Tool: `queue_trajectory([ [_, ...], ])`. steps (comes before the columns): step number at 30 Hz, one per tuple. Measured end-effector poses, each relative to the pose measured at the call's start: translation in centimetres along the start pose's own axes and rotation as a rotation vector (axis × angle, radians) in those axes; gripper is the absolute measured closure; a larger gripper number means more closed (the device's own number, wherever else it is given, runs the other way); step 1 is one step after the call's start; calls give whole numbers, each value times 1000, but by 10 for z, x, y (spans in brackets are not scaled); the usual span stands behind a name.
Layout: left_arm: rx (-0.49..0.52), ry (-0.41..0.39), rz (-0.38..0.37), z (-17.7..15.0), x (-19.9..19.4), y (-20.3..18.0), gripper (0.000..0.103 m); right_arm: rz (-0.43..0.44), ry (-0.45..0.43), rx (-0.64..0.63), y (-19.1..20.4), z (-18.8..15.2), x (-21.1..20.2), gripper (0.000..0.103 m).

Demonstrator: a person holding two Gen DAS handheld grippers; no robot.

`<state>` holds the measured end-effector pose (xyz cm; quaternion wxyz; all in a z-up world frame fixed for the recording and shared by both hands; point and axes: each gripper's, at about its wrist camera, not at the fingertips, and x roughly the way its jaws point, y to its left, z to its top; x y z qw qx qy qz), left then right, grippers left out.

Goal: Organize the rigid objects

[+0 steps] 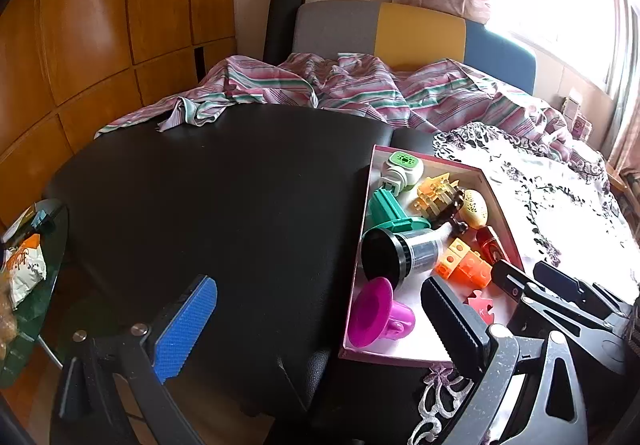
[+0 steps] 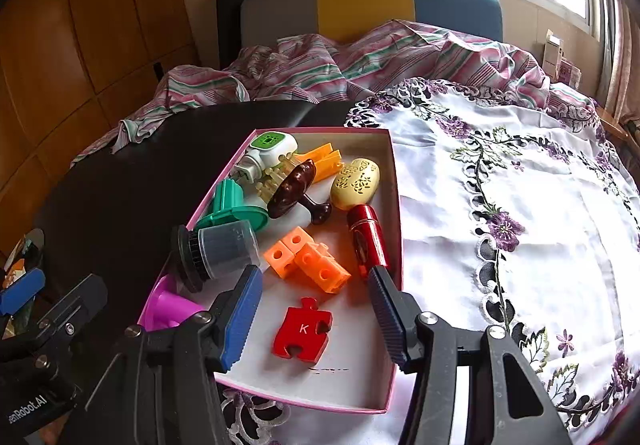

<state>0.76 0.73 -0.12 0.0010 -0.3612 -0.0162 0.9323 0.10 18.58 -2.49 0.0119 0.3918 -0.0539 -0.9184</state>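
Observation:
A shallow pink-rimmed box point(image 2: 396, 181) holds the toys: a red puzzle piece marked K point(image 2: 302, 333), joined orange blocks point(image 2: 308, 261), a red tube point(image 2: 366, 237), a cream oval case point(image 2: 355, 183), a brown brush point(image 2: 294, 189), a grey-and-black capped jar point(image 2: 218, 251) and a magenta cup point(image 2: 168, 307). My right gripper point(image 2: 314, 319) hovers open over the box's near end. The puzzle piece lies flat on the box floor beneath its fingers, untouched. My left gripper point(image 1: 320, 325) stands wide open above the black seat, left of the box point(image 1: 360, 241), with nothing between its fingers.
The box straddles a black leather surface point(image 1: 220, 205) and a white cloth with purple flowers point(image 2: 520, 225). A striped sheet point(image 1: 340, 89) lies bunched behind. A glass side table with snack bags point(image 1: 28, 273) stands at the far left, and wooden cabinets point(image 1: 100, 25) line the left wall.

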Motion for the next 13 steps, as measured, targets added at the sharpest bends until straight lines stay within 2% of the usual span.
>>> queue_trajectory([
  [13,15,11,-1,-2,3,-3,1,1,8,-6,2,-3,4,47],
])
